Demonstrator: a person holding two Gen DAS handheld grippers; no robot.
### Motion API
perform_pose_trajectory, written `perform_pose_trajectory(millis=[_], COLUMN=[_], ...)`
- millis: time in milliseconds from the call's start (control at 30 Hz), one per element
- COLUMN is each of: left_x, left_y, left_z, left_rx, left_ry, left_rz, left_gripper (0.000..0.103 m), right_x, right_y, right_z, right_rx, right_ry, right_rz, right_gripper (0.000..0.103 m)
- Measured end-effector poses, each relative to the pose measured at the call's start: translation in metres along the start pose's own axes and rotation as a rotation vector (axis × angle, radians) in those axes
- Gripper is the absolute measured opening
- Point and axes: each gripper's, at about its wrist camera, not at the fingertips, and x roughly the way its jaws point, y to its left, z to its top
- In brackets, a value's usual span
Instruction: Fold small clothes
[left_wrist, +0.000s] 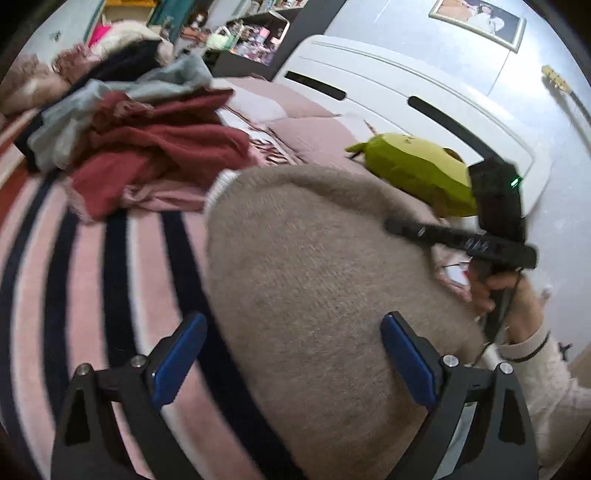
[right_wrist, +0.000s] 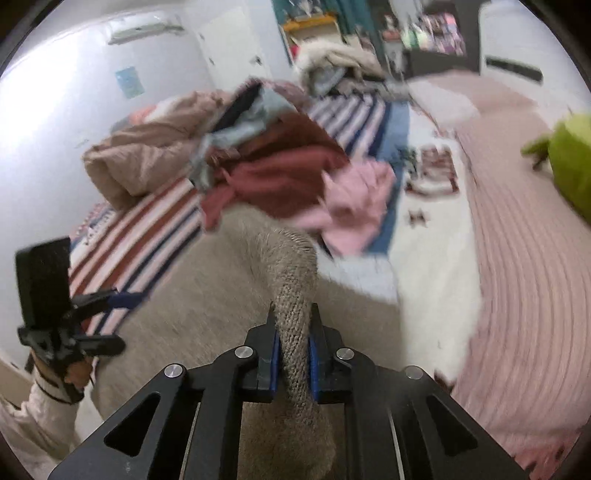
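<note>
A beige knitted sweater (left_wrist: 314, 273) lies spread on the striped bed cover, filling the middle of the left wrist view. My left gripper (left_wrist: 291, 354) is open above its near part, one blue pad on each side. My right gripper (right_wrist: 293, 350) is shut on a ribbed edge of the same beige sweater (right_wrist: 291, 295) and holds it lifted. The right gripper also shows in the left wrist view (left_wrist: 461, 240) at the sweater's far right edge. The left gripper shows in the right wrist view (right_wrist: 110, 299) at the left, open.
A pile of dark red, grey and pink clothes (left_wrist: 147, 147) lies beyond the sweater, also in the right wrist view (right_wrist: 280, 170). A green plush toy (left_wrist: 413, 170) lies by the white headboard (left_wrist: 406, 85). A pink quilt (right_wrist: 524, 258) covers the right side.
</note>
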Motion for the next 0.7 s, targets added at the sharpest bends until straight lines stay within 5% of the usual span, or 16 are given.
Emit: perform_pose_trajectory(millis=[100, 167, 300, 467, 667, 700], left_x=[0.010, 0.011, 0.005, 0.022, 0.033, 0.031], left_y=[-0.002, 0.000, 0.014, 0.030, 0.031, 0.029], left_z=[-0.002, -0.002, 0.002, 0.001, 0.003, 0.003], left_rx=[0.001, -0.011, -0.051, -0.147, -0.199, -0.192], left_ry=[0.026, 0.033, 0.047, 0.096, 0.107, 0.107], left_rz=[0.005, -0.011, -0.052, -0.126, -0.171, -0.169], left_gripper=[0.094, 0.094, 0.094, 0.093, 0.069, 0.065], right_x=[0.016, 0.011, -0.019, -0.014, 0.016, 0.020], right_y=[-0.006, -0.008, -0.020, -0.038, -0.055, -0.052], right_z=[-0.019, -0.027, -0.036, -0.057, -0.075, -0.075], right_rx=[-0.014, 0.000, 0.053, 0.182, 0.342, 0.335], right_ry=[0.079, 0.094, 0.084, 0.159, 0.200, 0.202], right_rz=[-0.124, -0.098, -0.053, 0.088, 0.234, 0.252], right_gripper=[0.033, 0.038, 0.079, 0.083, 0.083, 0.076])
